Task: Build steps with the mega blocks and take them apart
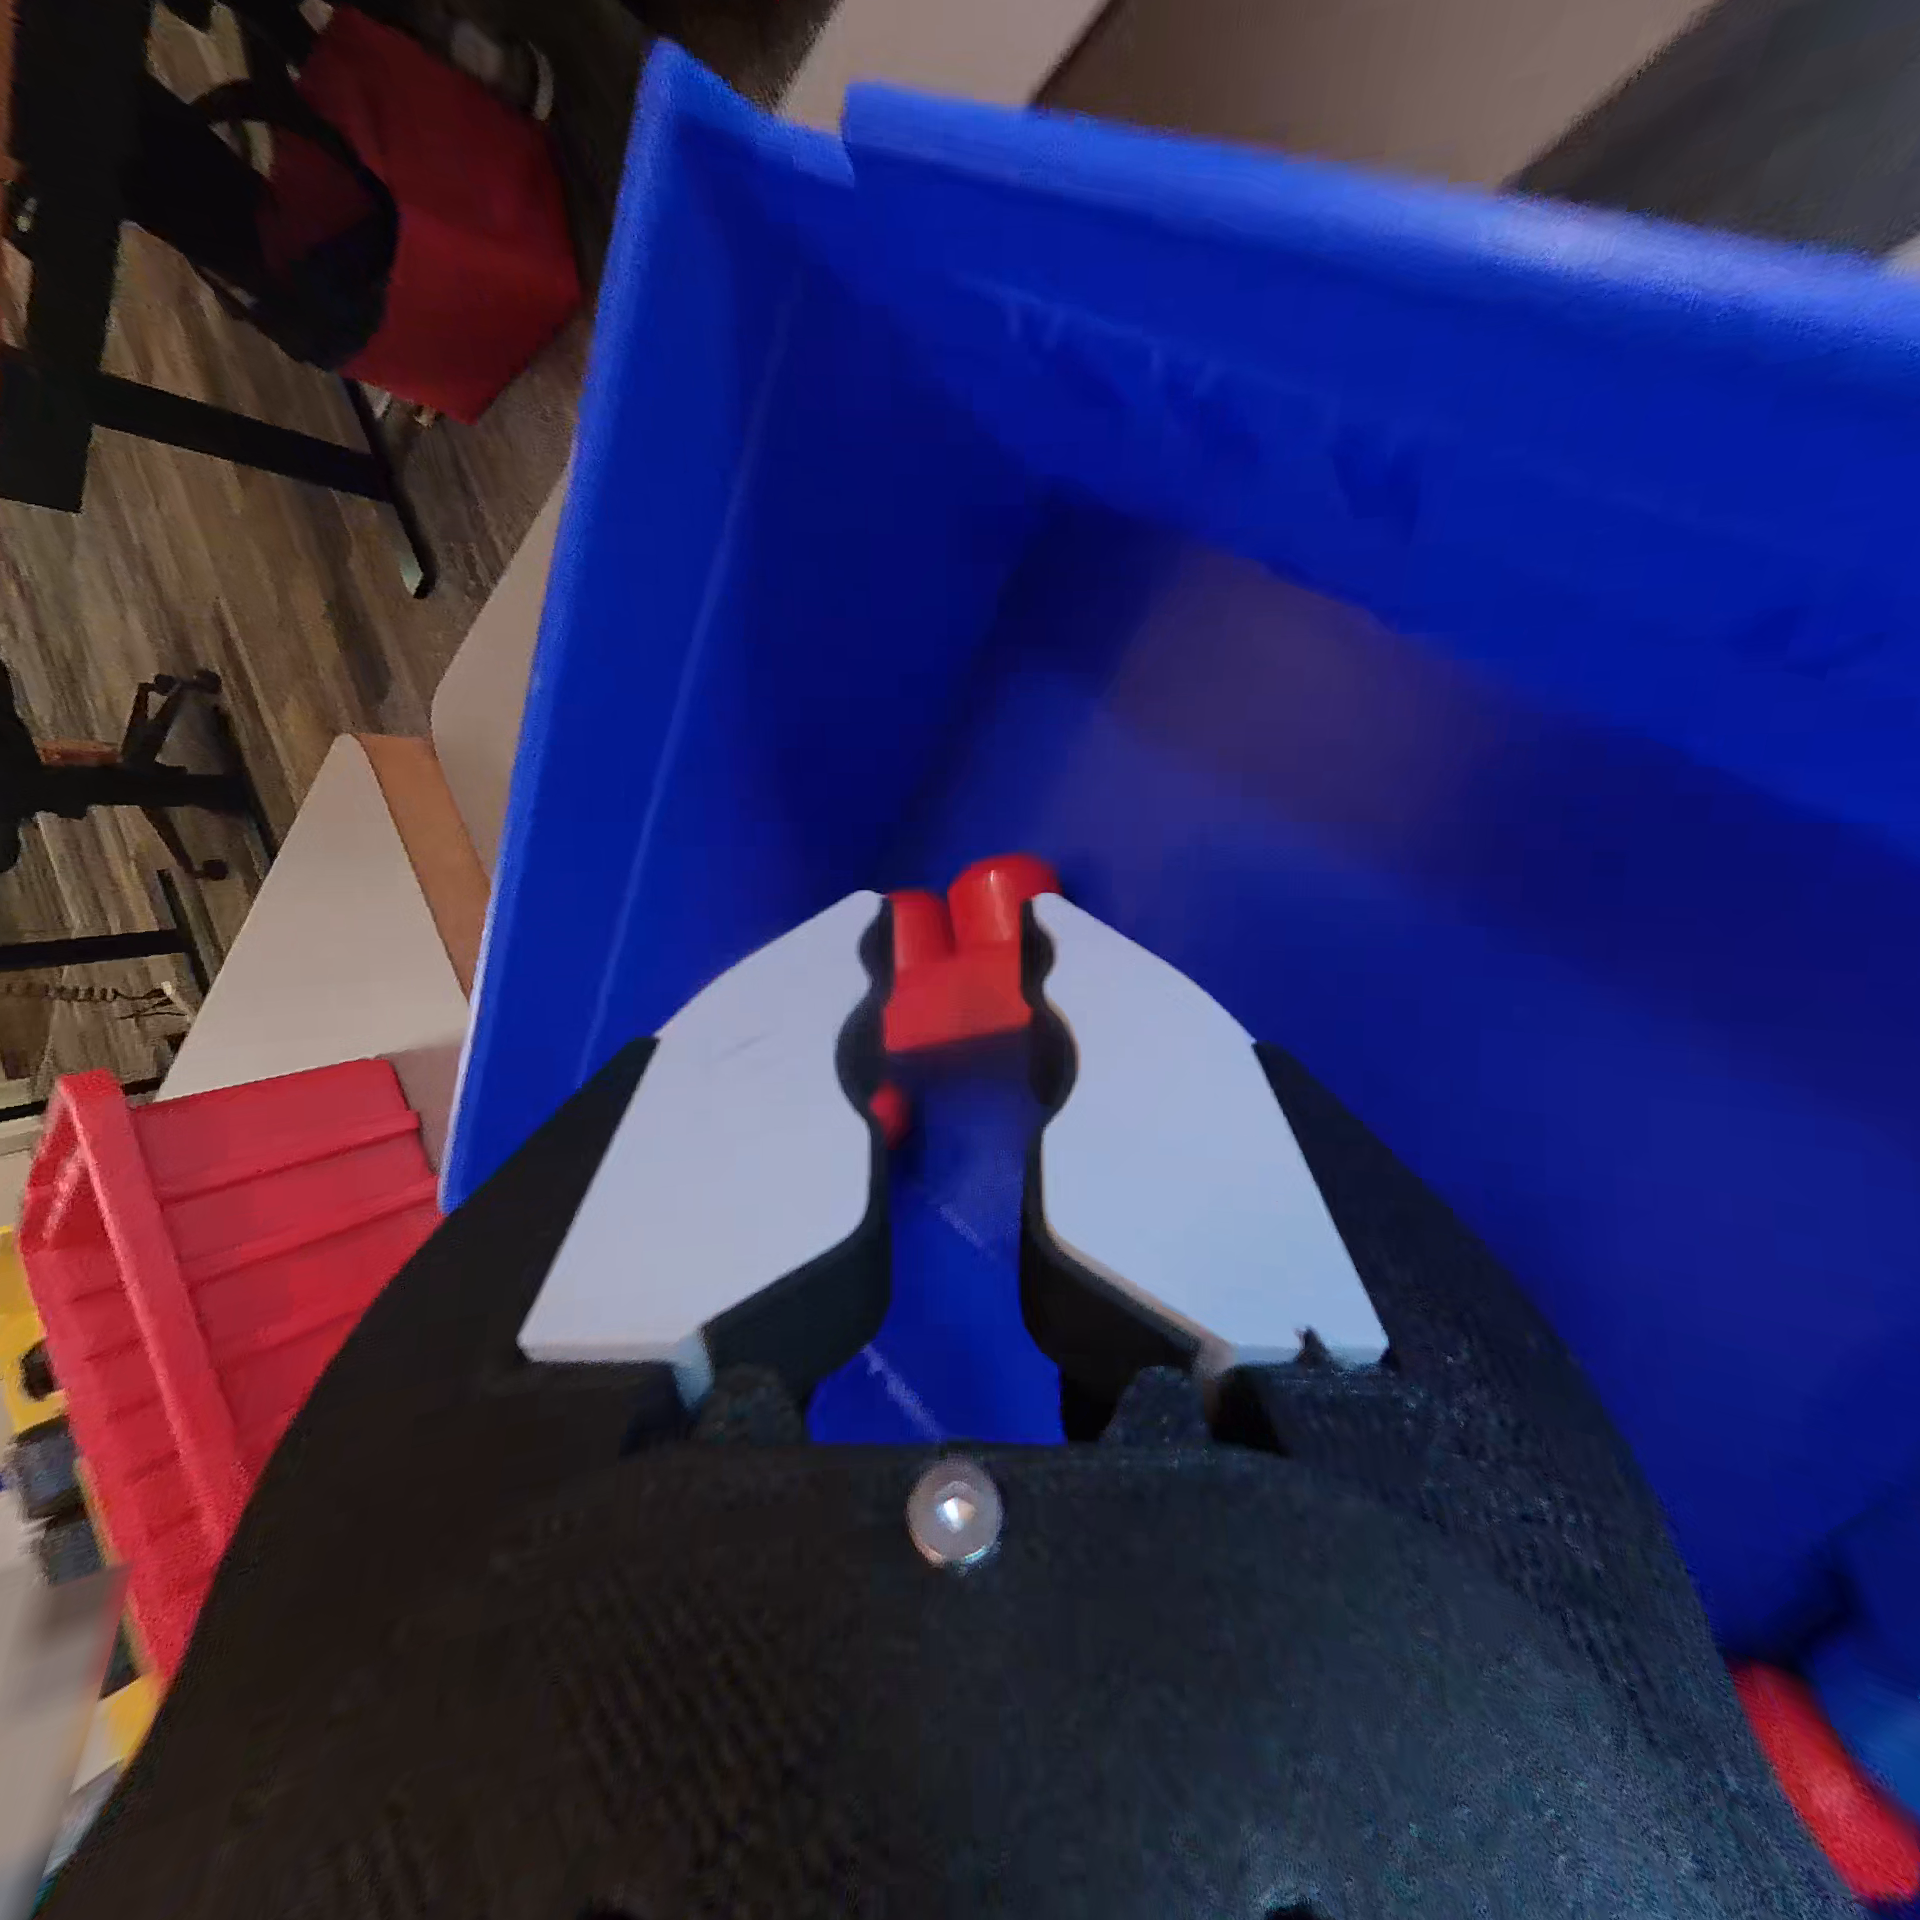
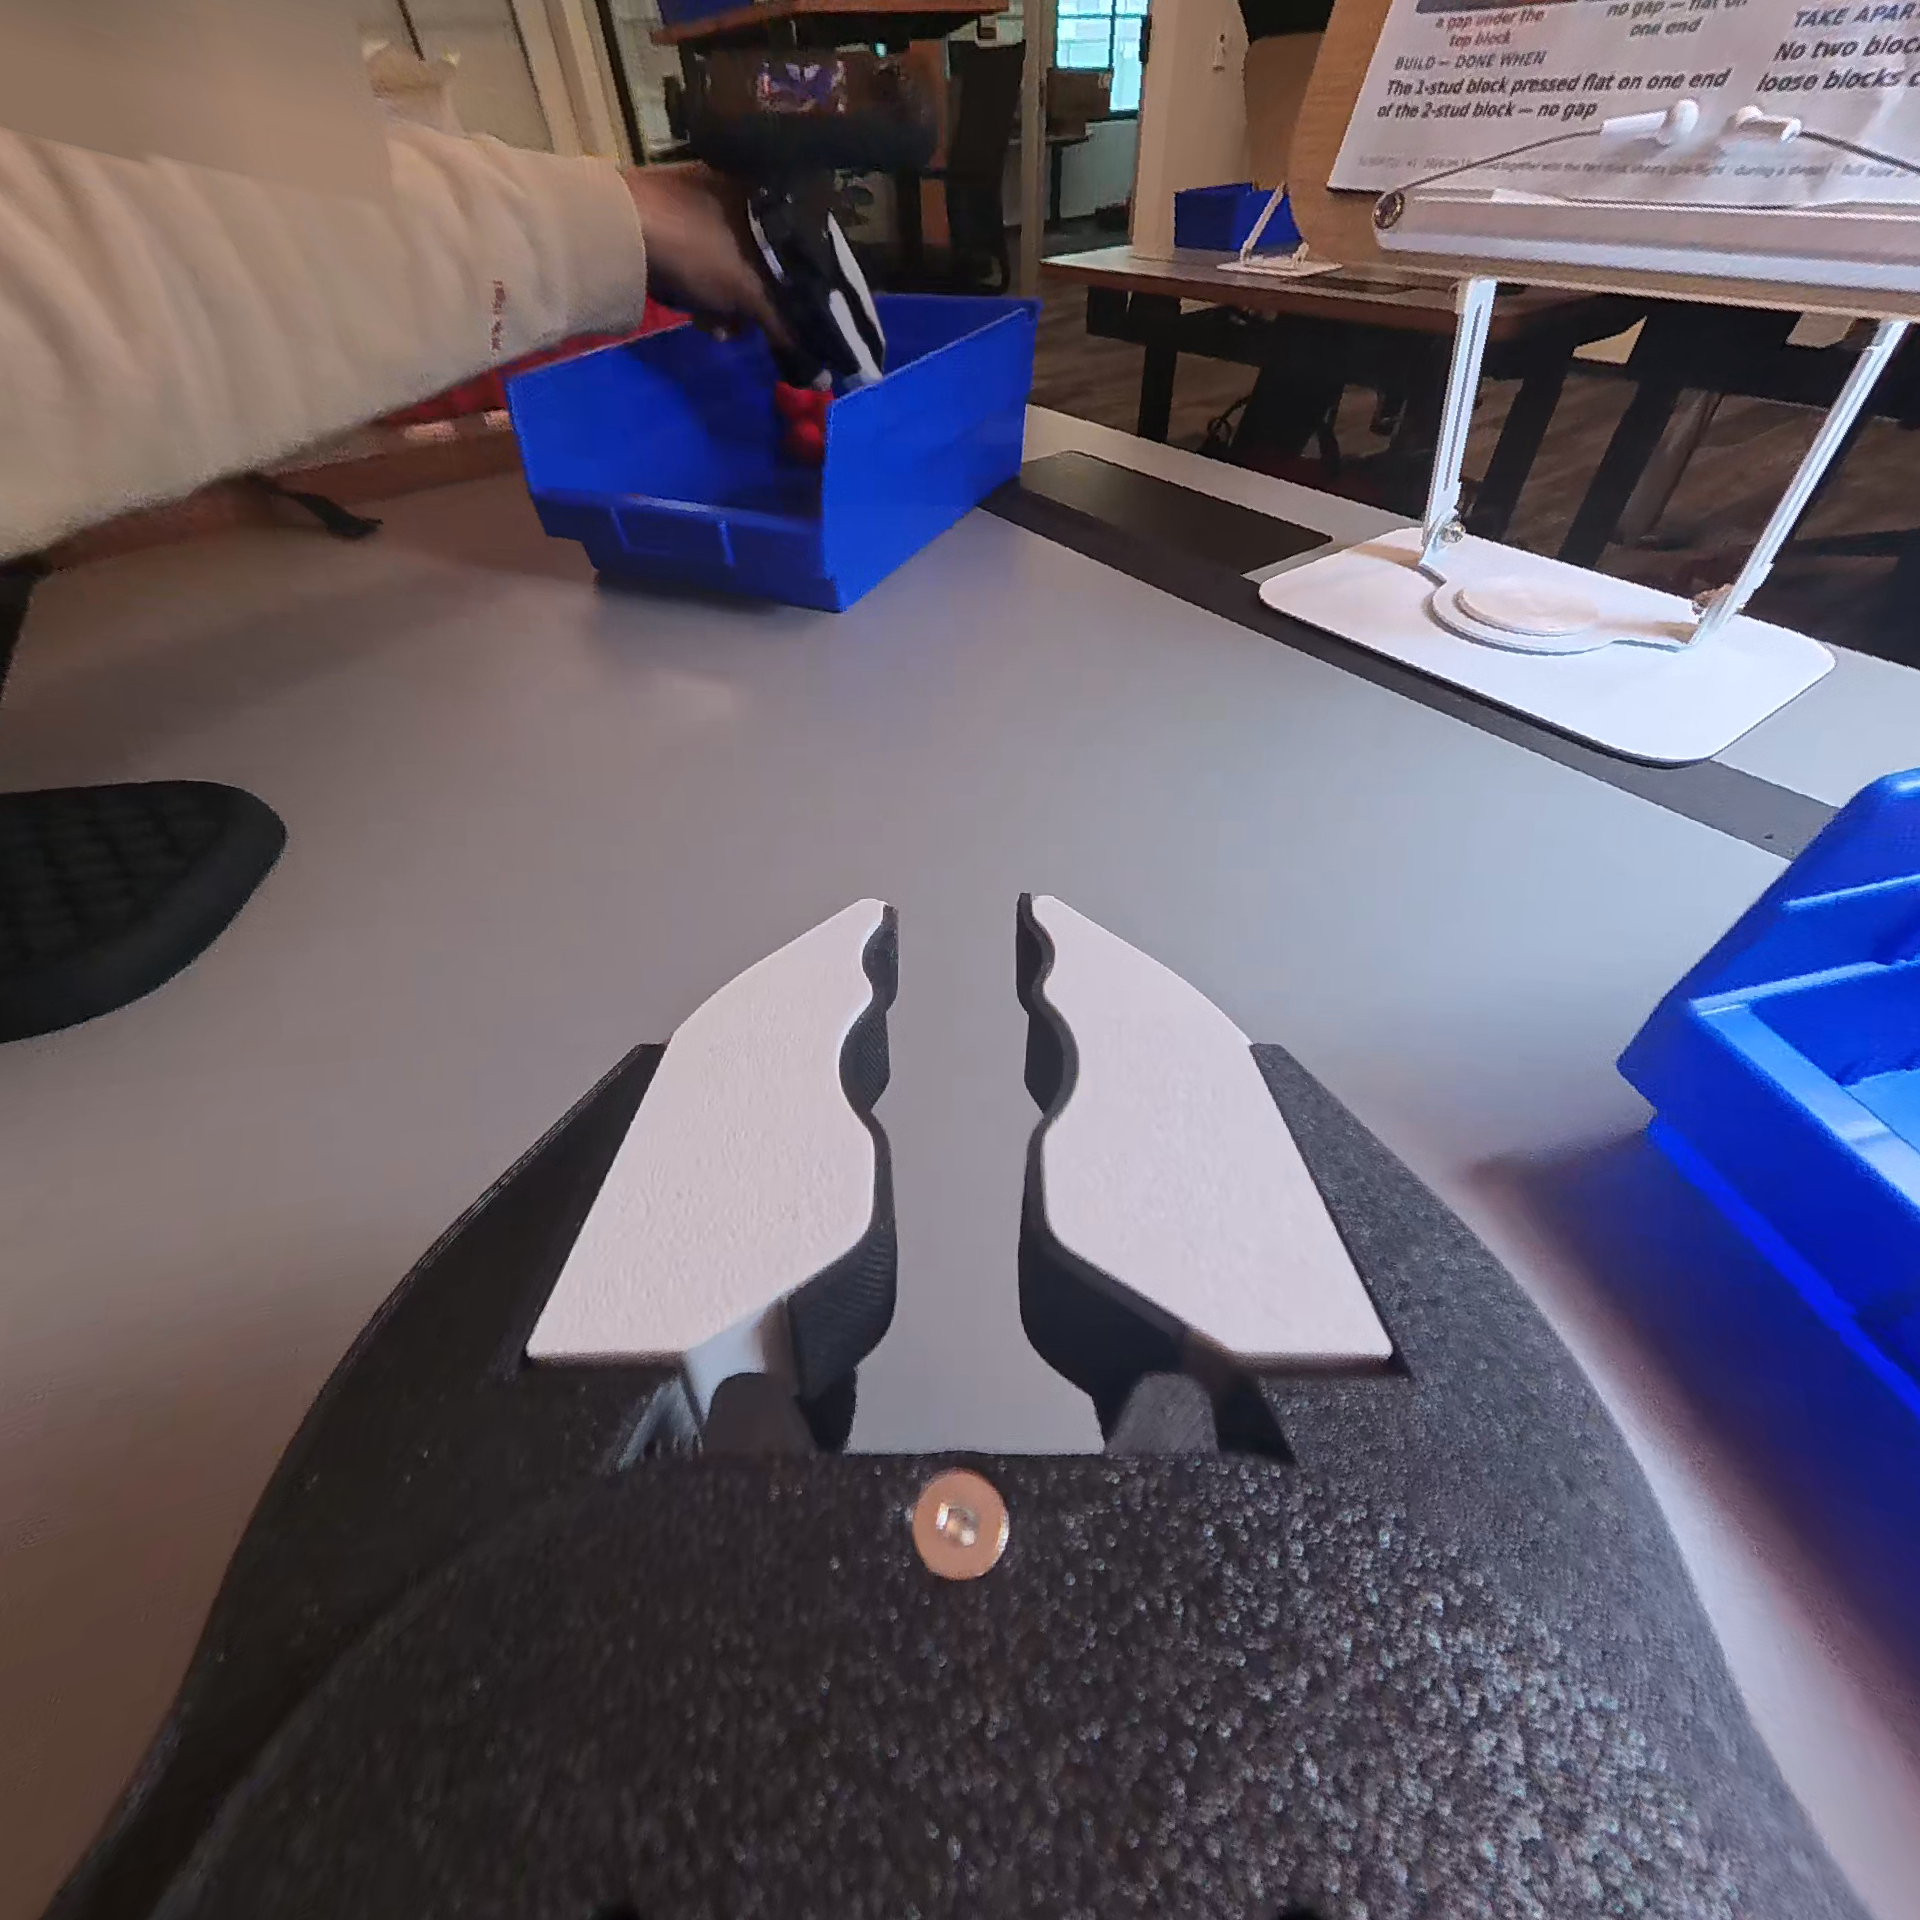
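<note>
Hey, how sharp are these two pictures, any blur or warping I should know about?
Left wrist view: the blue bin is smeared by motion blur, while the left tongs and their red block stay crisp. Right wrist view: mostly sharp, only the sleeve is blurred; wide-angle distortion bends the table edges.

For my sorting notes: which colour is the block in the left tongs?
Red block, clearest in the left wrist view, gripped inside the blue bin.

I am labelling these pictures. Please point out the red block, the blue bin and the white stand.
red block (image 1: 956, 971): left wrist view, on its flat side below the studs.
blue bin (image 2: 914, 436): right wrist view, on its outer side wall.
white stand (image 2: 1538, 665): right wrist view, on its flat base plate.
</note>
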Motion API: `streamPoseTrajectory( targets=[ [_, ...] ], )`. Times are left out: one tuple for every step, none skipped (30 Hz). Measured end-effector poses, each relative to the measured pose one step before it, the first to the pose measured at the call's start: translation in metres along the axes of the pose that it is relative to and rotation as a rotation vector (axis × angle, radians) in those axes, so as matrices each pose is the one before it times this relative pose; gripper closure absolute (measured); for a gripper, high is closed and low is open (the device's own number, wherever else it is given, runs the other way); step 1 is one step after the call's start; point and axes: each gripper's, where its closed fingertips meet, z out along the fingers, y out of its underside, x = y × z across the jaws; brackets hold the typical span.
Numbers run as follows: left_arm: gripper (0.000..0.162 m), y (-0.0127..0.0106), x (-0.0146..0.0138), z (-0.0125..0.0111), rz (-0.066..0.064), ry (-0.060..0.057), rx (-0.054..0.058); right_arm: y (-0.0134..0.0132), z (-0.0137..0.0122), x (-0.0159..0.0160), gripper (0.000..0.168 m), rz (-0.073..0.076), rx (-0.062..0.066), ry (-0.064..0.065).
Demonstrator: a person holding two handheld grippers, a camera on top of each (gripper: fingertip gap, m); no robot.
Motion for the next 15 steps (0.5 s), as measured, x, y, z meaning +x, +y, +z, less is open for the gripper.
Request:
streamPoseTrajectory(
  targets=[
    [0.134,0.00678,-0.00047,-0.00125,0.0422,0.0104,-0.0368,0.00004,-0.00003,-0.00067,0.147,-0.0012,0.0007,-0.0038],
    [0.129,0.00459,0.00088,-0.00019,0.0561,0.0095,-0.0201,0.00007,0.00019,-0.00052,0.147,-0.0023,0.0009,-0.0026],
    [0.126,0.00302,-0.00099,0.00048,0.0693,-0.0132,-0.0128,0.00029,0.00018,-0.00031,0.147,-0.0024,-0.0001,-0.0018],
    [0.123,0.00369,-0.00124,0.0016,0.0822,-0.0207,-0.0211,0.00061,0.00037,-0.00027,0.146,-0.0017,-0.0015,-0.002],
    [0.118,0.00427,0.0011,0.00331,0.0848,-0.0101,-0.0304,0.00091,0.00057,-0.00016,0.146,-0.0004,-0.0028,-0.0015],
    [0.114,0.00319,0.00259,0.00473,0.0732,-0.0023,-0.0274,0.00132,0.00068,0.00006,0.146,0.0004,-0.004,0.0001],
    [0.113,0.00285,0.00061,0.00566,0.057,-0.0124,-0.032,0.0014,0.00085,0.00027,0.146,0.0003,-0.0052,0.0007],
    [0.111,0.00161,0.00118,0.00624,0.0427,-0.0075,-0.0266,0.00154,0.00082,0.00022,0.146,0.0001,-0.0055,0.0009],
    [0.112,0.00038,0.00203,0.00623,0.028,-0.002,-0.02,0.00128,0.00073,0.00047,0.146,0.0004,-0.0049,0.0028],
    [0.118,-0.00063,0.00065,0.00529,0.0228,-0.0129,-0.0113,0.00101,0.00054,0.00061,0.146,0.0007,-0.0039,0.0043],
    [0.132,-0.00235,-0.00045,0.00341,0.0188,-0.0248,0.0047,0.00056,0.00027,0.00044,0.146,0.0008,-0.0019,0.0038],
    [0.145,-0.00354,-0.00379,0.00082,0.007,-0.0451,0.022,0.00017,0.00004,0.00017,0.147,0.0007,0.0003,0.0023],
    [0.149,-0.00156,-0.00424,-0.00102,-0.0096,-0.0361,0.0144,-0.00011,-0.00018,-0.00014,0.147,0.0,0.0015,0.0006],
    [0.153,-0.00199,-0.00372,-0.00403,-0.02,-0.0212,0.0231,-0.00015,-0.00011,-0.00042,0.147,-0.0011,0.0017,-0.0013],
    [0.153,-0.00444,-0.00367,-0.00697,-0.04,-0.013,0.0434,-0.00029,-0.00026,-0.00054,0.147,-0.002,0.0015,-0.0029]
  ],
)
